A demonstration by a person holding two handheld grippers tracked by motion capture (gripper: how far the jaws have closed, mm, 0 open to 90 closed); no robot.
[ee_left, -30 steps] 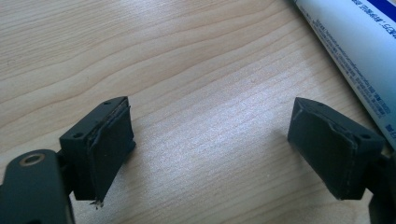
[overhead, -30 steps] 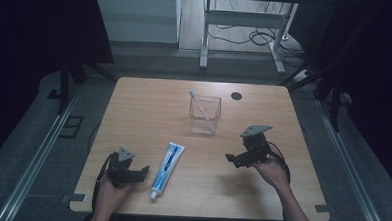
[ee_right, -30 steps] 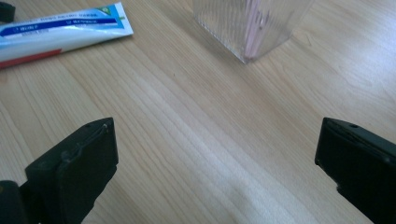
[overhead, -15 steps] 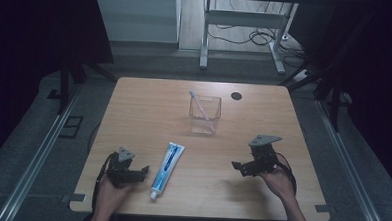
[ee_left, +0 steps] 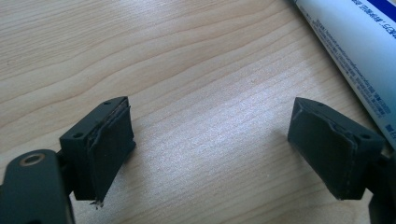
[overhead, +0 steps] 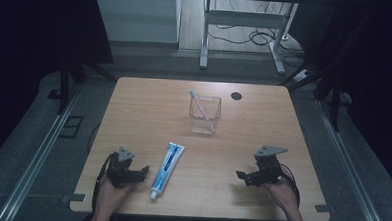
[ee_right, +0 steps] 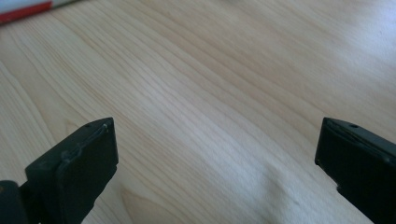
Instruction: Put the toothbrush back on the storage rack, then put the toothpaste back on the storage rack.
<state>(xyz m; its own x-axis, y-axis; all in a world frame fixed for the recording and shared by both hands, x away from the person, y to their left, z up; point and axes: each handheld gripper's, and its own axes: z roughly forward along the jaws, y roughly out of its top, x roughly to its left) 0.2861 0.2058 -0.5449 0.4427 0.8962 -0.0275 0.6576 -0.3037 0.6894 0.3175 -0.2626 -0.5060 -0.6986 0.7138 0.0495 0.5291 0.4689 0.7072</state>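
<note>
The left gripper (overhead: 140,172) rested low near the near-left corner of the bench (overhead: 149,108), its jaws spread wide with nothing between them. In the left gripper view, bare wood lay between the two black pads (ee_left: 109,147), and the toothpaste tube (ee_left: 355,46) ran just past the right-hand jaw, close enough that I could not tell whether it touched.

The toothpaste tube (overhead: 165,169) lay flat beside that gripper, cap end toward the near edge and its flat crimped end angled toward the middle of the bench. Further in, toward the far edge, stood a clear cup (overhead: 204,114) with a pink toothbrush (overhead: 200,103) leaning inside it, well apart from both grippers.

The right gripper (overhead: 242,175) sat near the near-right corner, jaws likewise spread and empty above plain wood.

The likely trouble, as I judged it, lay with the tube. It was flat and soft, so jaws coming in from the side could push it along the bench instead of straddling it, and the cap end was near enough to the edge to slide off. A squeeze across the body might also deform it or let it slip out. A reach toward the cup could tip it, since it looked light and the leaning brush put weight to one side.
</note>
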